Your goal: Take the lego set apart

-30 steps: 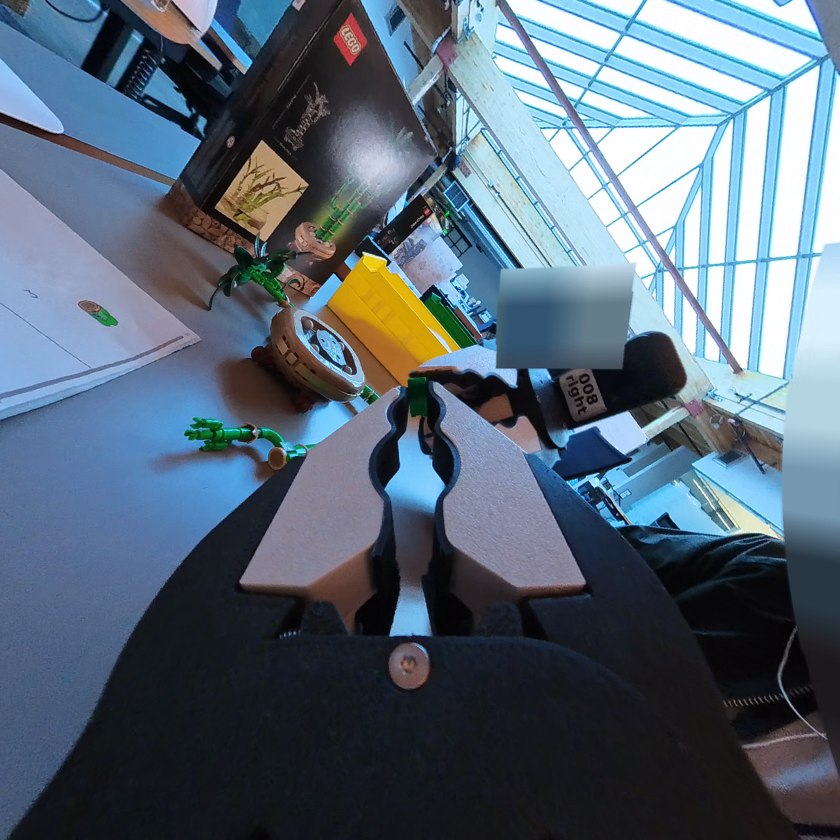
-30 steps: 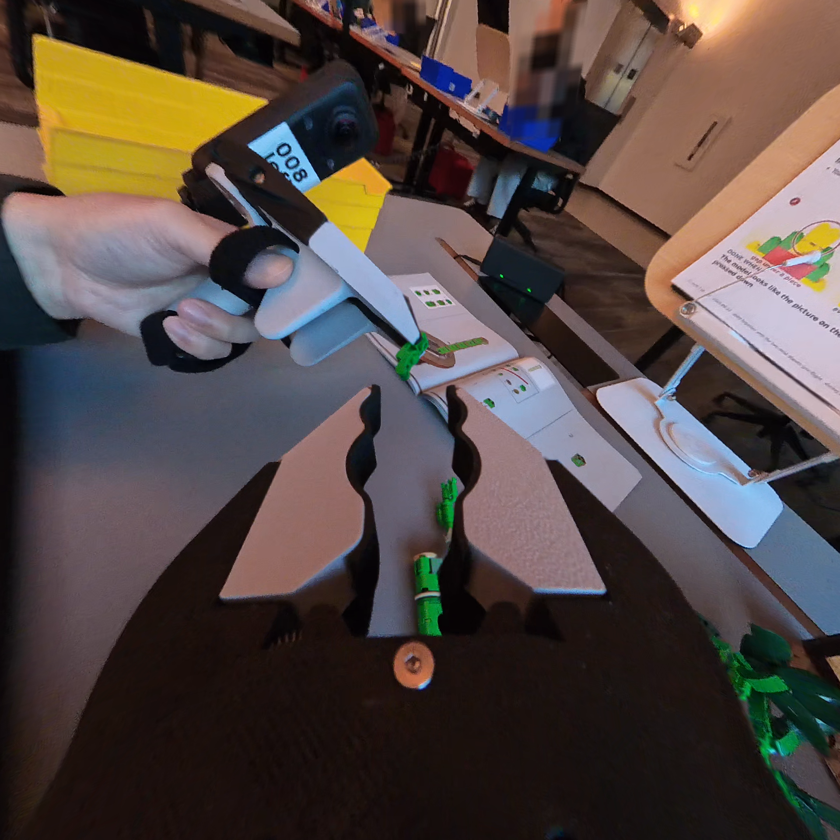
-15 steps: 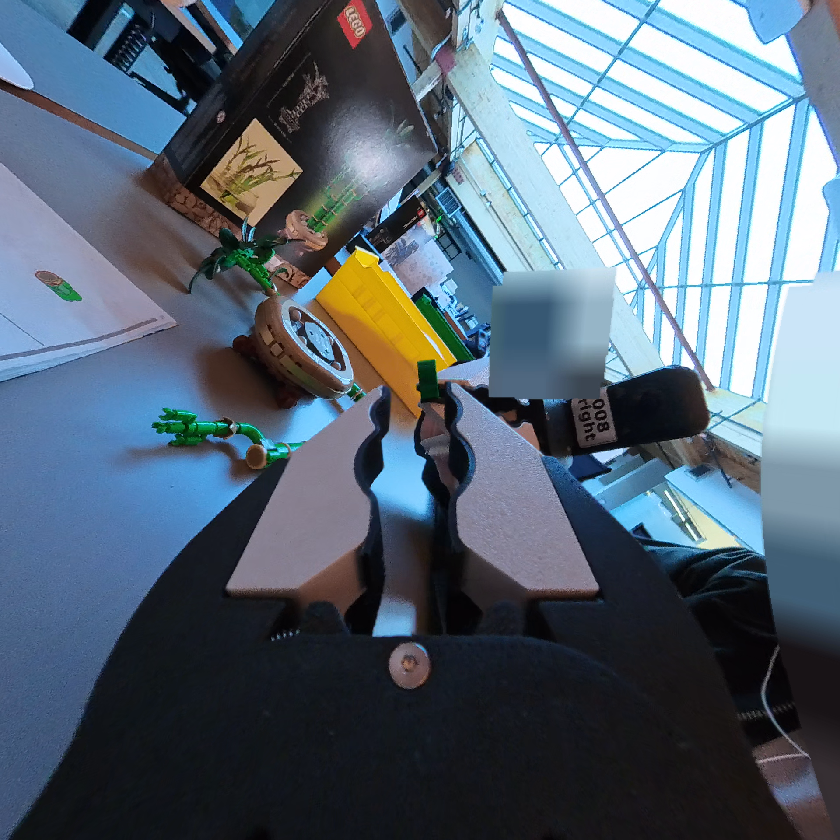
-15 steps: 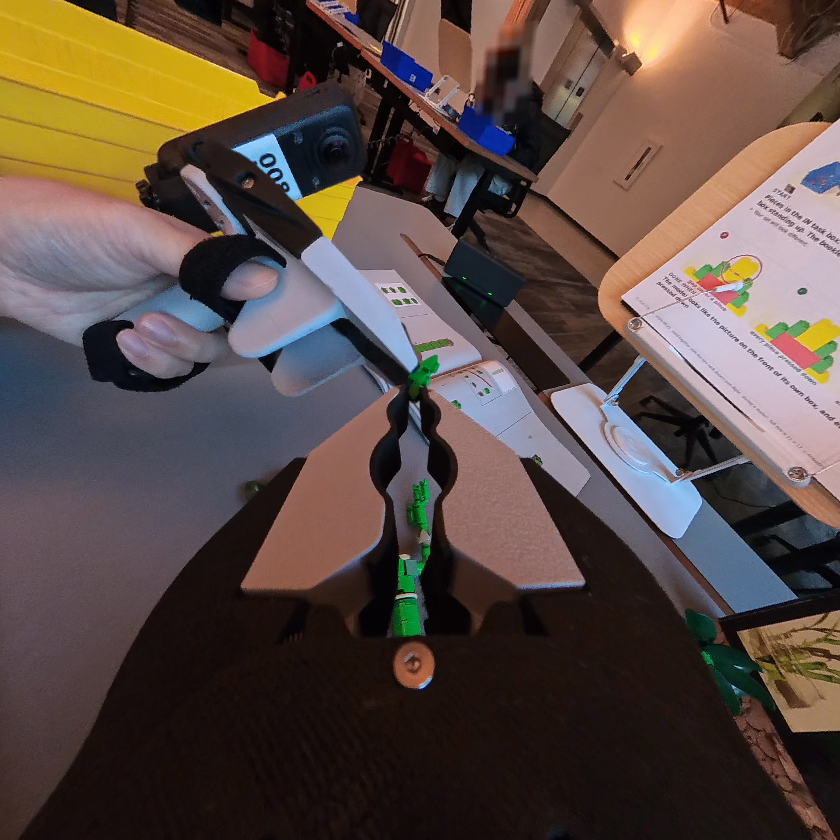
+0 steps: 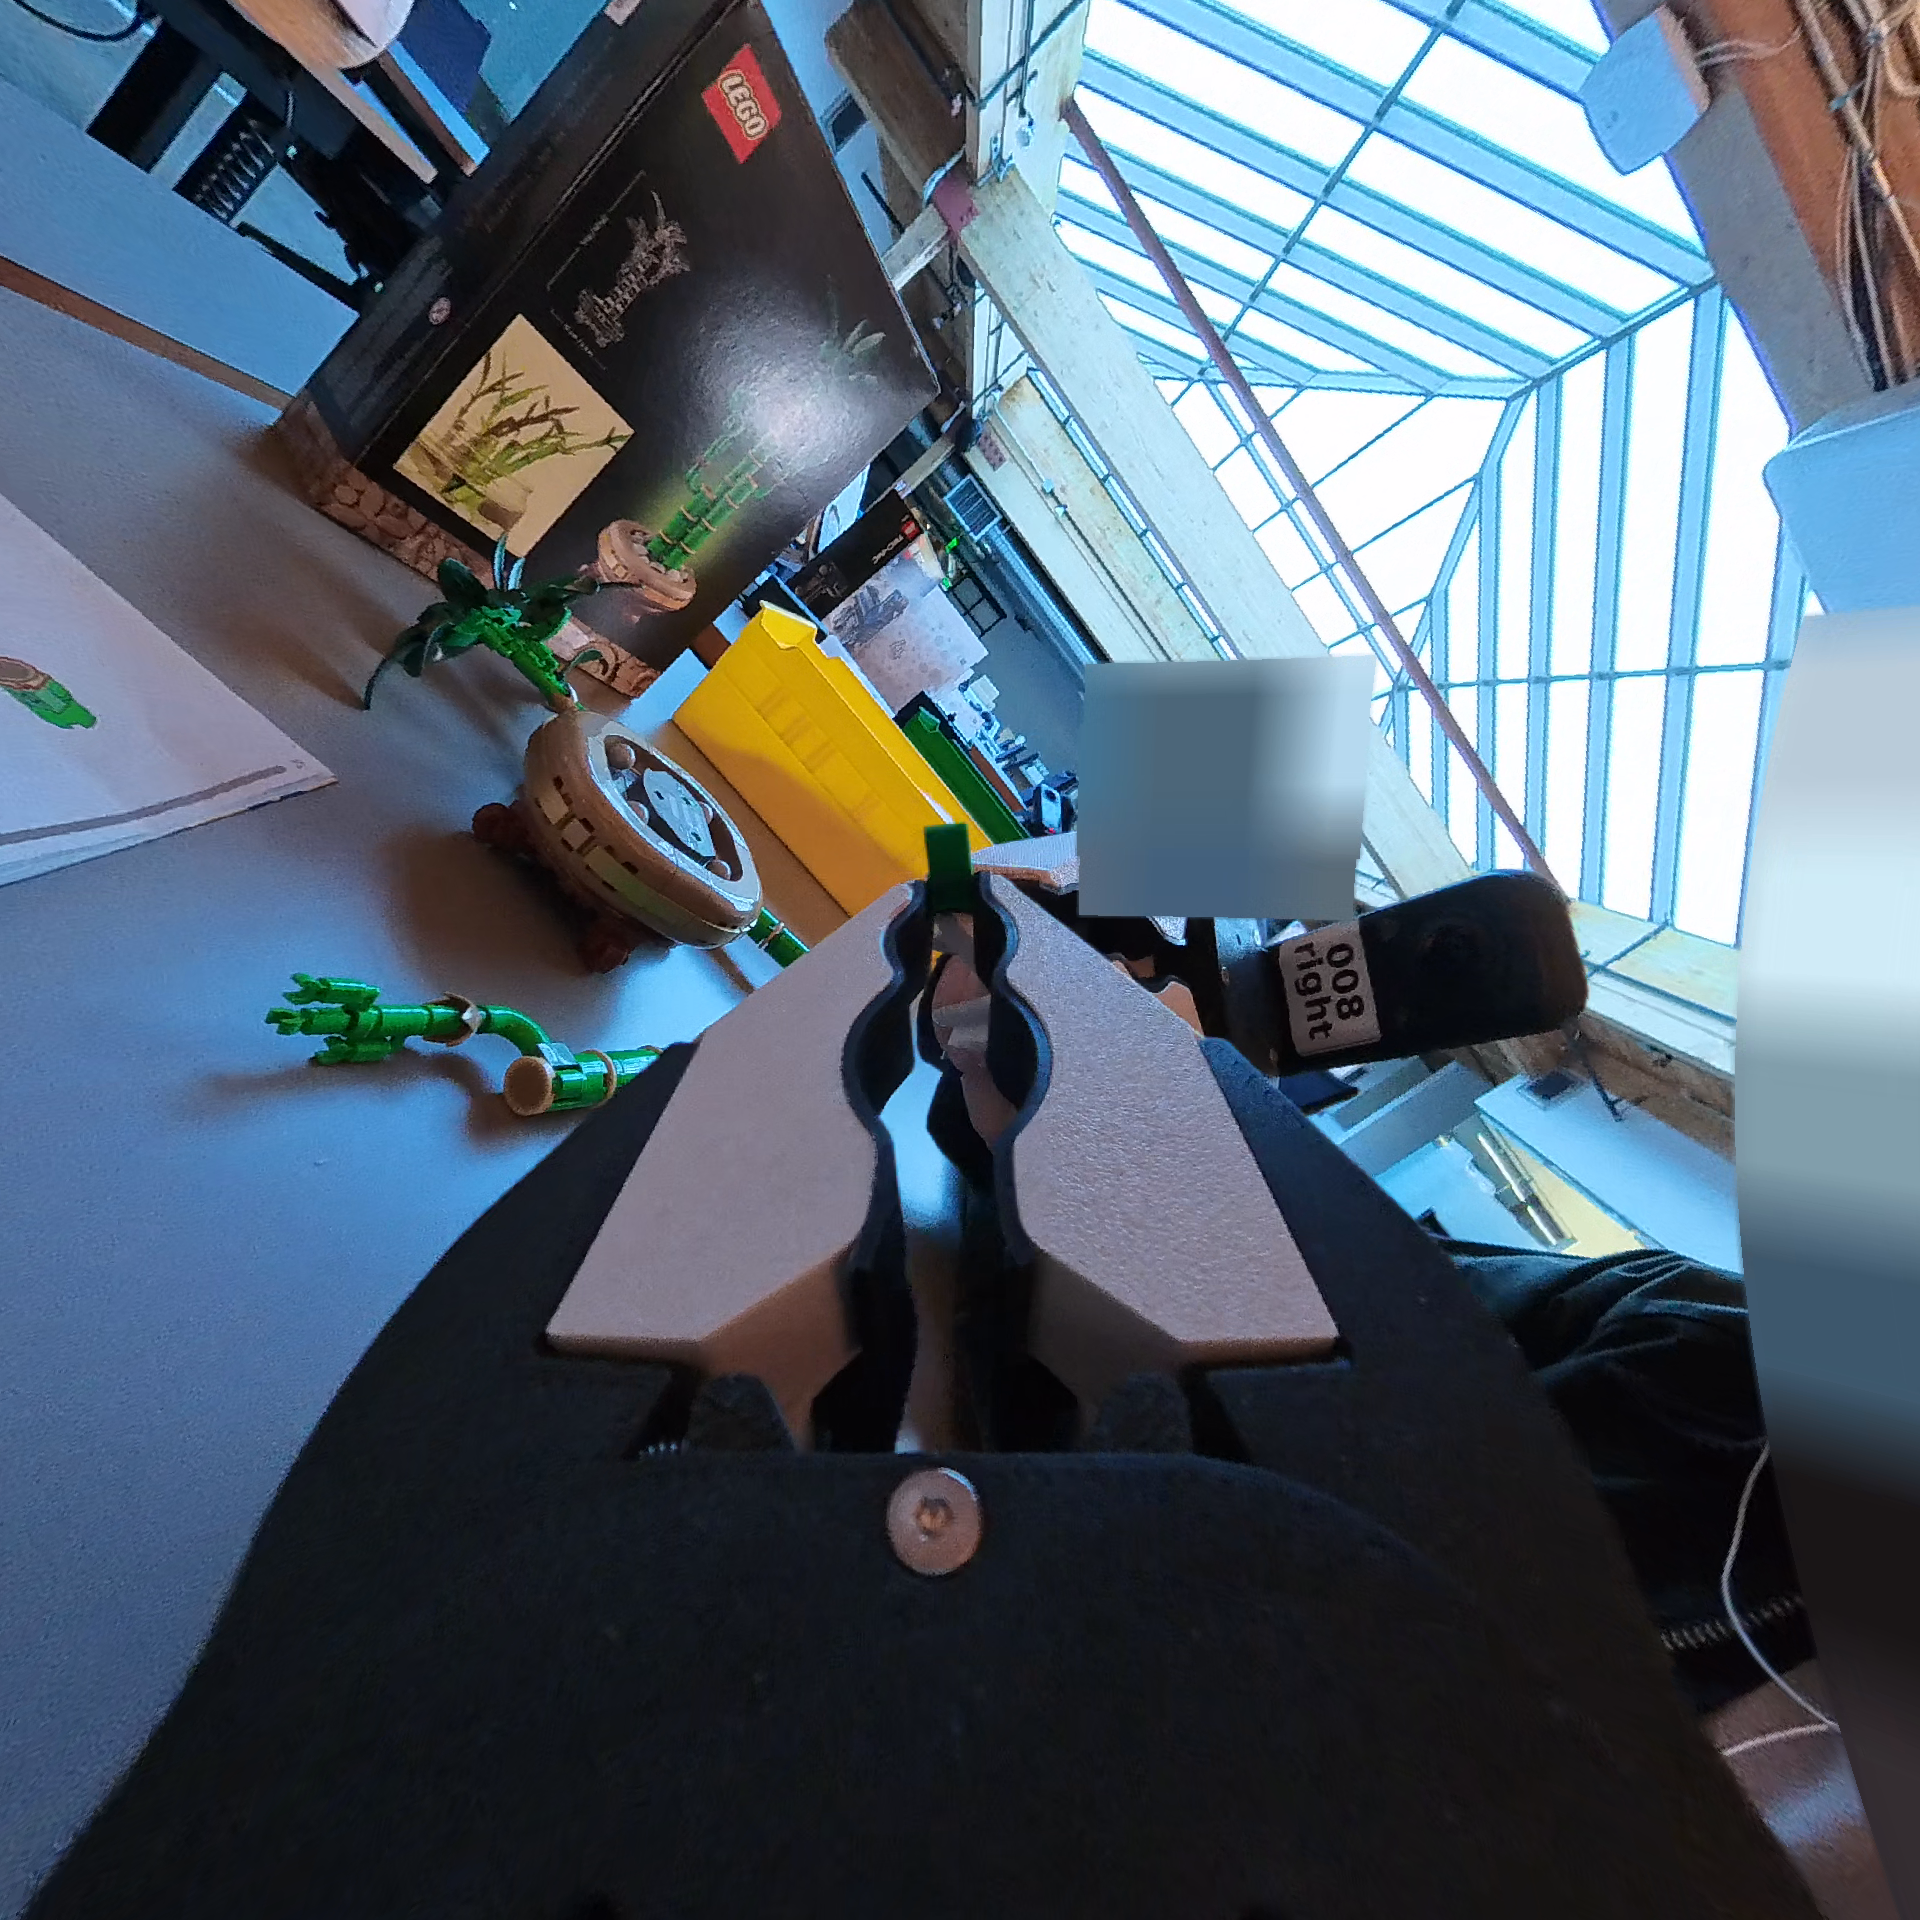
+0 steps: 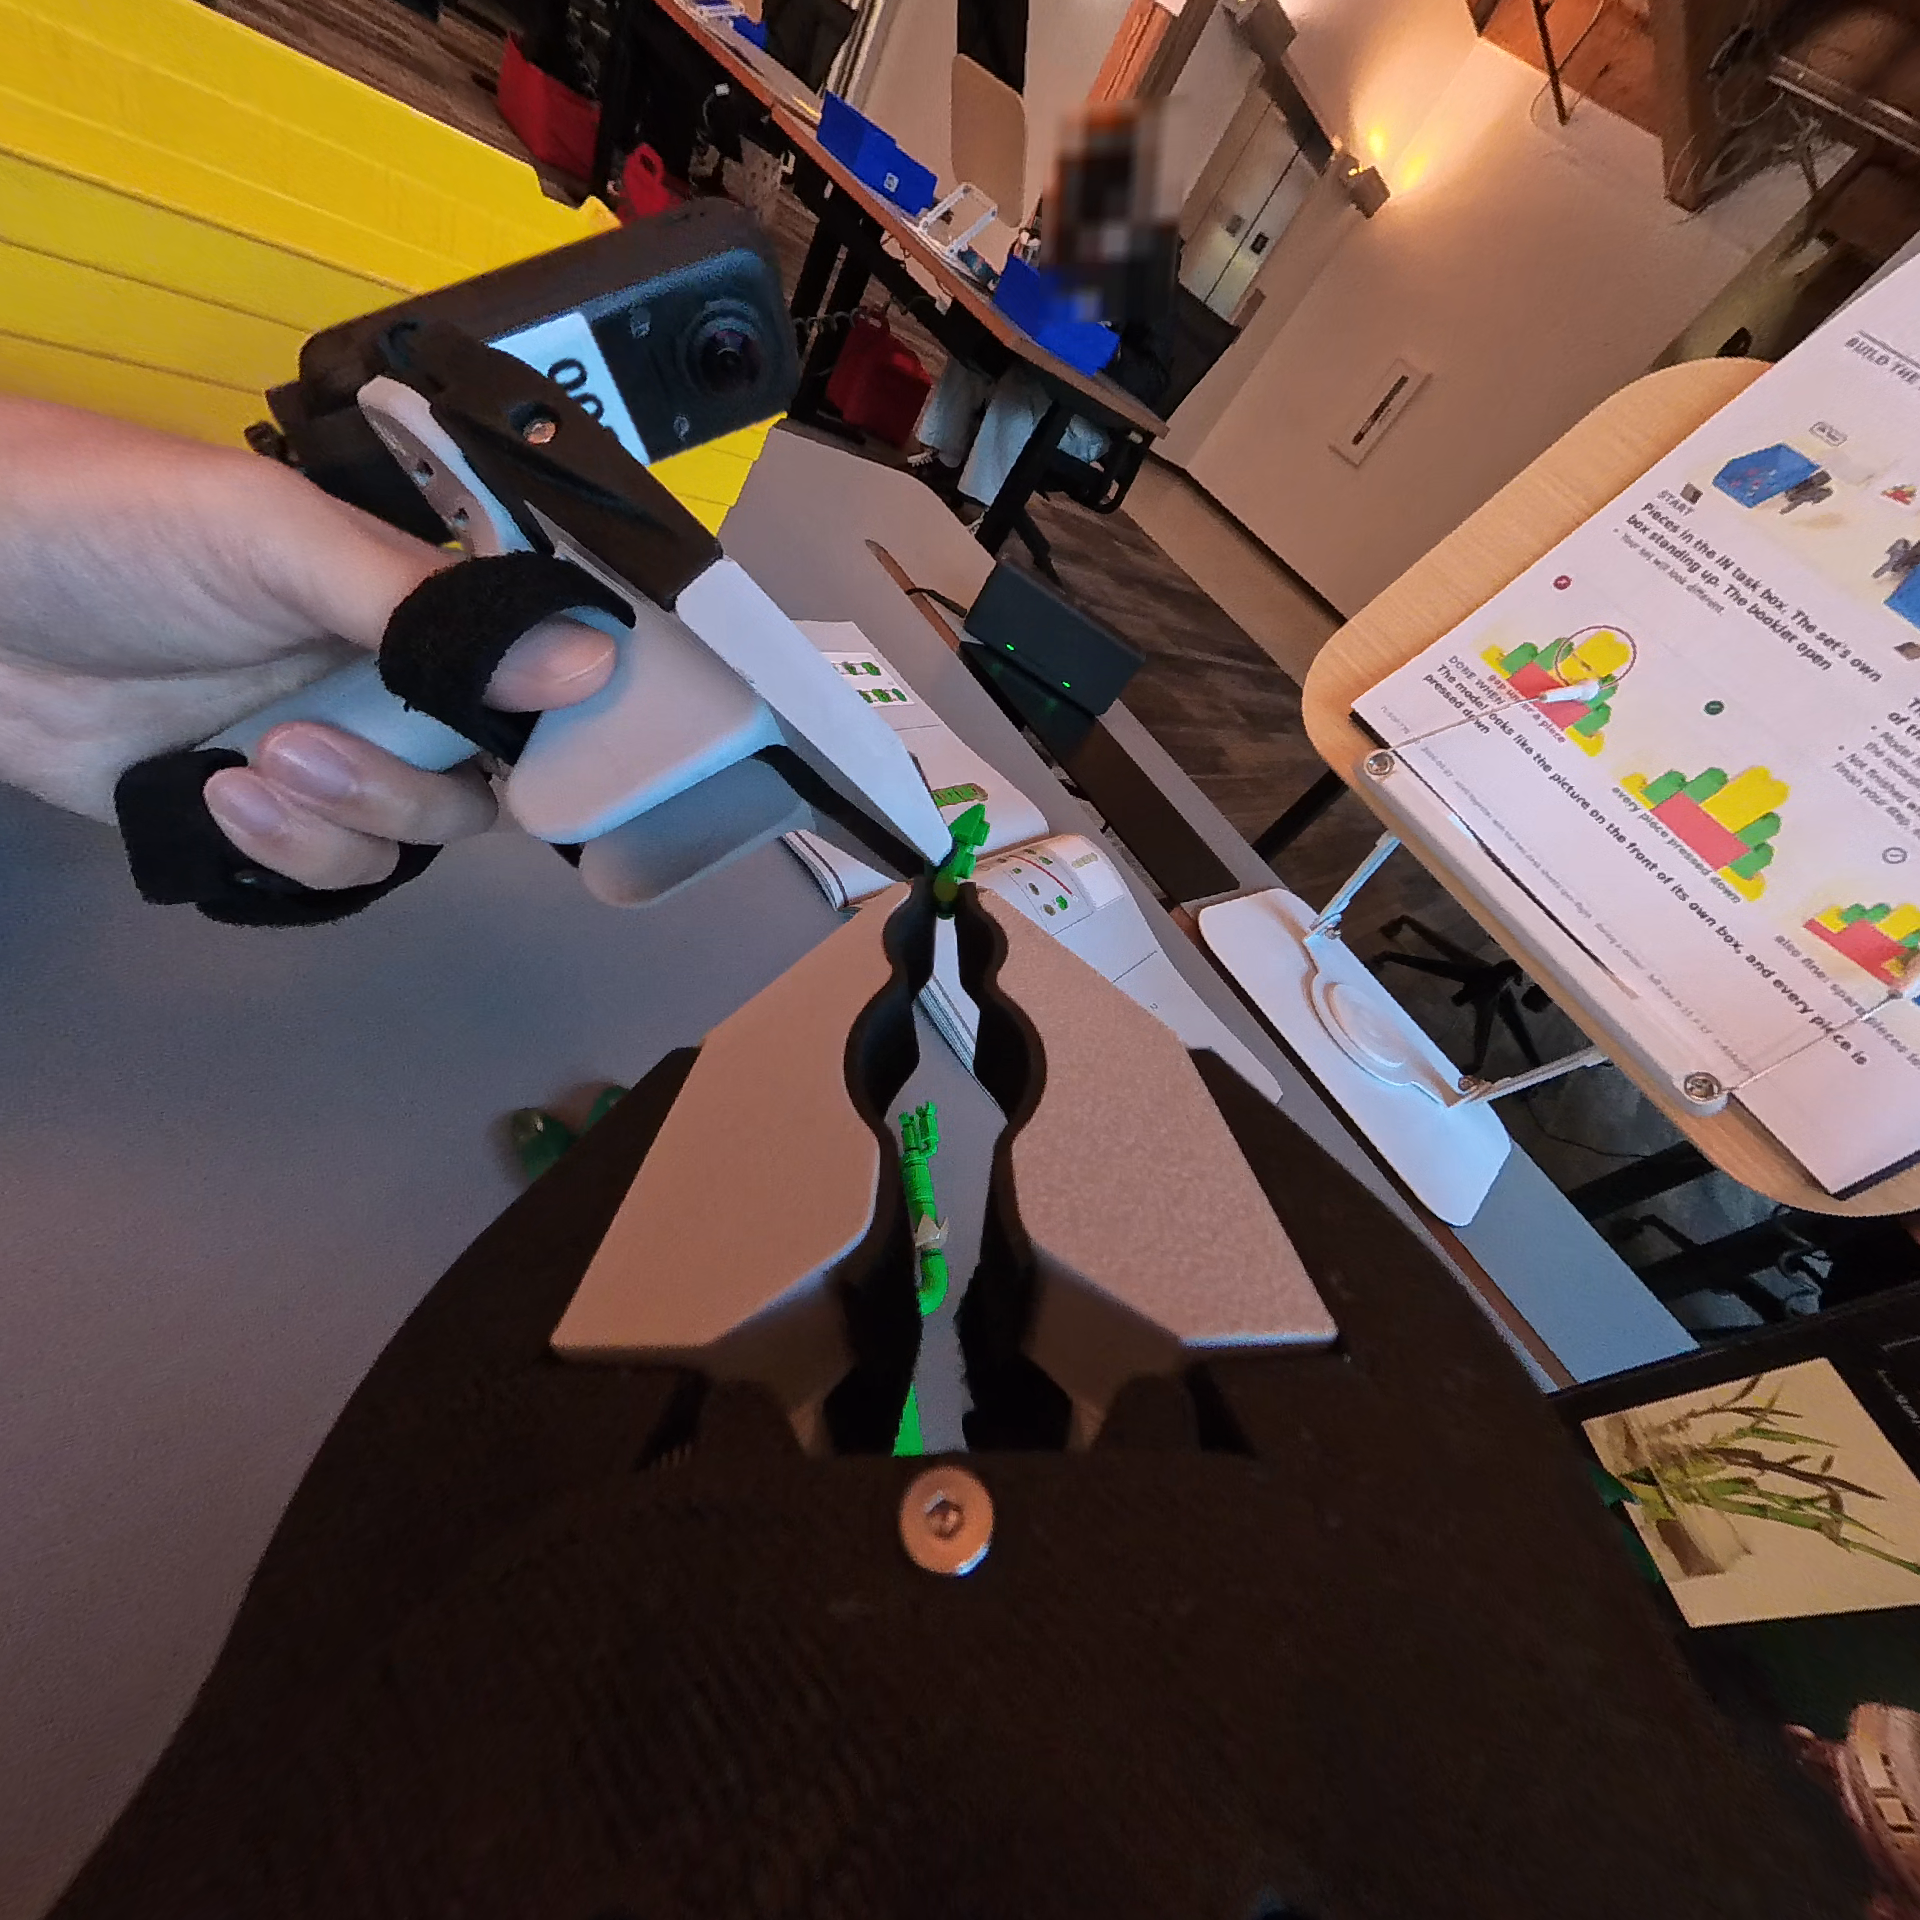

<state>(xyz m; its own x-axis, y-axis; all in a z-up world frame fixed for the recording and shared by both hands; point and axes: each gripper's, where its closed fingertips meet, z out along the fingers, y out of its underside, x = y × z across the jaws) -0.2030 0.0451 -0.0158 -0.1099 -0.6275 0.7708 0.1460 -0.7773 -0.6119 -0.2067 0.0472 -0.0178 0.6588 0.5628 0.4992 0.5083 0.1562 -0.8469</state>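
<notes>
Gripping, left gripper (image 5: 948, 902): fingers drawn nearly together, the tips pinched on a small green piece (image 5: 948, 864) that stood up past them.
Gripping, right gripper (image 6: 943, 902): fingers likewise nearly closed, the tips nipping the lower end of the same small green piece (image 6: 961, 847), seen from the opposite side.
Meeting point: both grippers came tip to tip from opposite sides, held above the grey table (image 5: 187, 1195); the green piece sat between the two pairs of tips, its leafy end projecting beyond the right gripper's fingers in the right wrist view.
Hand (image 6: 197, 665): wrapped round the left gripper's handle, two fingers through black straps.
Loose stalk (image 5: 416, 1023): a bent green bamboo stem lay flat on the table, well apart from both grippers; in the right wrist view part of it showed through the gap between the right gripper's fingers (image 6: 925, 1195), lying below them.
Pot (image 5: 634, 831): round tan base, tipped on its side, near the stalk.
Leafy sprig (image 5: 488, 623): lay on the table just in front of the black set box (image 5: 644, 312).
Yellow bin (image 5: 821, 758): stood beyond the pot.
Booklet (image 6: 1039, 883): open on the table behind the meeting point.
Instruction sheet (image 6: 1704, 790): on a tilted wooden stand to the right.
</notes>
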